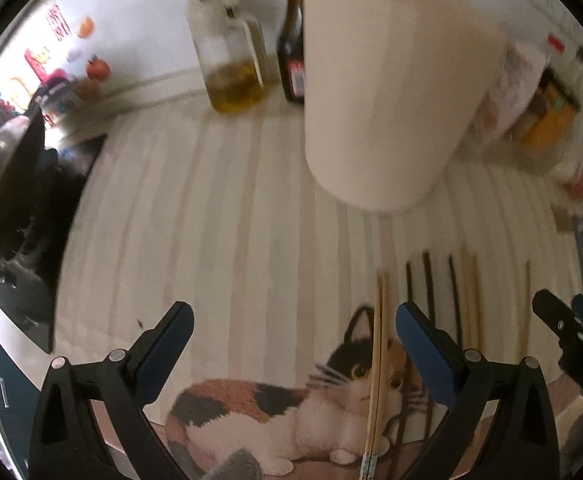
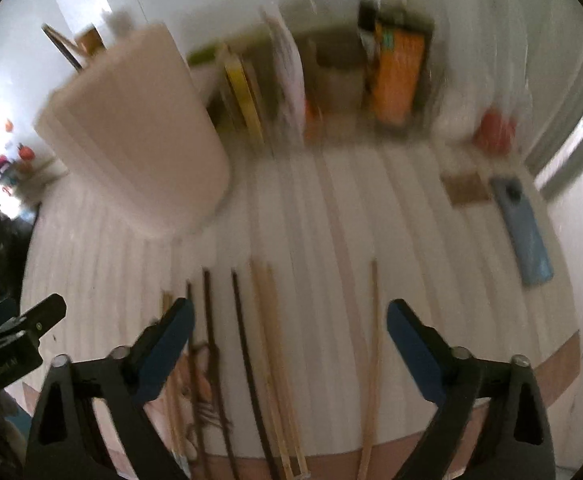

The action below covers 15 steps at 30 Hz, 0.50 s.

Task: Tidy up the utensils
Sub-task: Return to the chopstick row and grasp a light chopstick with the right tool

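Left gripper [image 1: 294, 330] released, jaws wide, empty, above cat-print mat [image 1: 251, 412] on tabletop [image 2: 563, 360]. Pale chopstick pair [image 1: 377, 364] lies between its jaws. Right gripper [image 2: 289, 326] also spread, empty, over dark chopsticks [image 2: 247, 364] and pale ones [image 2: 275, 360] in row near front edge. White holder [image 1: 387, 92] stands farther back (2 sticks protrude).

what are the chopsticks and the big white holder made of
Pale chopsticks: likely bamboo or wood, tan and matte. Dark chopsticks: maybe lacquered wood, near-black; blur hides the finish. Holder: smooth, opaque cream, plastic or ceramic, can't tell which.
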Available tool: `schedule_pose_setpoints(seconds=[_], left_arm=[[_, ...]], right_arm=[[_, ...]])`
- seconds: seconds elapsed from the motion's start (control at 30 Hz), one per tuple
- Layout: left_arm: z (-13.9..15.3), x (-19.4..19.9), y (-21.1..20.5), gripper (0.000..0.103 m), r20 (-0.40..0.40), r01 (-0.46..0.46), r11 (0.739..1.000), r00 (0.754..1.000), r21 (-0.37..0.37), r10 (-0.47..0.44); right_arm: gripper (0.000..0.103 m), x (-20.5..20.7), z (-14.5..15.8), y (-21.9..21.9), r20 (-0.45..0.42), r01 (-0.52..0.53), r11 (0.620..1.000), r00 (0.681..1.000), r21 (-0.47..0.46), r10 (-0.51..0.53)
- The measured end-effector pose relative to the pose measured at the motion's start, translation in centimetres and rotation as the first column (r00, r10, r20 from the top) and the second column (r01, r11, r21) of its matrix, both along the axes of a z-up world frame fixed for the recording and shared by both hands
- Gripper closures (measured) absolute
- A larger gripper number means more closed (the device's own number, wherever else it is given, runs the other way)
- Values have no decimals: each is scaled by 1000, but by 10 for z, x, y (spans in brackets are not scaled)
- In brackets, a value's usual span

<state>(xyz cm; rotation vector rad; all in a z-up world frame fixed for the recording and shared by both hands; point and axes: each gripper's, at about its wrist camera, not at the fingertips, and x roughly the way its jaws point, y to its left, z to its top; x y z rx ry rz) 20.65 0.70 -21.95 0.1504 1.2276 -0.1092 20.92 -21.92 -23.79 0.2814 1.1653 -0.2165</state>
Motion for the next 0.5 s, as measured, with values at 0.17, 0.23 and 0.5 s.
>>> schedule_pose_setpoints(seconds=[0.17,0.23,0.5], left_arm=[[-32,-9,-9,0,-58,29,999,998,33,-27],[-44,-11,-11,0,-82,34,998,996,45,-30],[-68,-18,-11,0,-176,31,999,984,36,-24]], right_arm=[[37,-7,-38,-7,-91,17,999,996,51,-12],[45,-9,-51,-8,-124,17,997,992,69,-8],[62,-7,-76,1,-180,-35,992,982,121,56]])
